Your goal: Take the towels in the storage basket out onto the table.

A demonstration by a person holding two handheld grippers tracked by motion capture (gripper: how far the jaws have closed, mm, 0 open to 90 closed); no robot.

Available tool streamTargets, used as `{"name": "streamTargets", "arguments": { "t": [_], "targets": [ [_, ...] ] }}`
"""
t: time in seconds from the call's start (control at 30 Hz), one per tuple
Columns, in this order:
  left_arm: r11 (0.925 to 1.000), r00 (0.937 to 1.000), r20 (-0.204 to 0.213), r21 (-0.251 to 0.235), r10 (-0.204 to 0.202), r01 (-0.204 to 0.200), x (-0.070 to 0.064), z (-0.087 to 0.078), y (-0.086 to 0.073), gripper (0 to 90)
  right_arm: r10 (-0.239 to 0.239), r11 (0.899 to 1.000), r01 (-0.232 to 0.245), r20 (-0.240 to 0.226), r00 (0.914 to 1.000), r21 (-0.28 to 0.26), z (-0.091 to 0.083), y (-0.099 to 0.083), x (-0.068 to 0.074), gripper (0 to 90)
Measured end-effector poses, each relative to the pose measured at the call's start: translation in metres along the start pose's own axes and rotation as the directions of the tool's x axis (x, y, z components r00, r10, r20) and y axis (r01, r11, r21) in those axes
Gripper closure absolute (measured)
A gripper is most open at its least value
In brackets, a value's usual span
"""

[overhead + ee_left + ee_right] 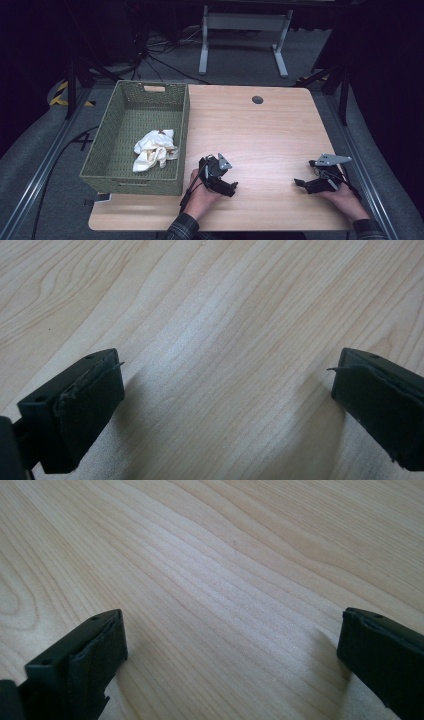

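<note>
Two grippers low over table [260, 135], near edge, both jaws wide apart, holding nothing. Left gripper [231, 188] nearer to basket [107, 145] than right gripper [299, 183]. White cloth [154, 149] lies crumpled inside basket, up and left from left gripper, well apart. Left hand likely reaches first.

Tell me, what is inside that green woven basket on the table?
Inside the green woven rectangular basket lies one crumpled white cloth with brownish marks, near its front right corner. The rest of its floor looks bare. Anything beneath the cloth is hidden.
</note>
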State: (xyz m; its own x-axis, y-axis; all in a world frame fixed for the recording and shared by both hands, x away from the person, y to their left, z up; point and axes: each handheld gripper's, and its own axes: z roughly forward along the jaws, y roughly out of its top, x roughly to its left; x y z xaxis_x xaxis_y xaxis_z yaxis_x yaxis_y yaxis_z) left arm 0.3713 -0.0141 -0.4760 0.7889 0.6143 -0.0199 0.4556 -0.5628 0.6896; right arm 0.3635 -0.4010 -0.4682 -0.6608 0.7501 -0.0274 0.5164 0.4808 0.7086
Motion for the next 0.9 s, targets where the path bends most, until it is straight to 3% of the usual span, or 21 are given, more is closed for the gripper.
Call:
{"name": "streamTargets", "arguments": {
  "t": [0.5,0.53,0.67,0.9],
  "targets": [
    [0.9998,0.9998,0.009,-0.001,0.019,-0.019,0.004,-0.001,-0.001,1.1,-0.002,1.000,0.002,-0.002,1.0000,0.000,0.000,0.000,0.000,0.0],
    [0.9997,0.9998,0.010,0.017,0.016,-0.016,0.004,-0.002,0.000,1.1,-0.002,1.000,0.002,-0.002,1.0000,0.000,0.000,0.000,0.000,0.0],
    [0.9989,0.9990,-0.027,0.031,0.037,-0.036,0.007,-0.007,0.004,0.7,-0.002,1.000,0.002,-0.003,1.0000,0.001,0.000,0.000,0.000,0.0],
    [0.9998,0.9997,-0.024,0.016,0.009,-0.009,0.012,-0.012,0.003,1.0,-0.001,1.000,0.001,-0.004,1.0000,0.001,0.000,0.000,0.000,0.0]
  ]
}}
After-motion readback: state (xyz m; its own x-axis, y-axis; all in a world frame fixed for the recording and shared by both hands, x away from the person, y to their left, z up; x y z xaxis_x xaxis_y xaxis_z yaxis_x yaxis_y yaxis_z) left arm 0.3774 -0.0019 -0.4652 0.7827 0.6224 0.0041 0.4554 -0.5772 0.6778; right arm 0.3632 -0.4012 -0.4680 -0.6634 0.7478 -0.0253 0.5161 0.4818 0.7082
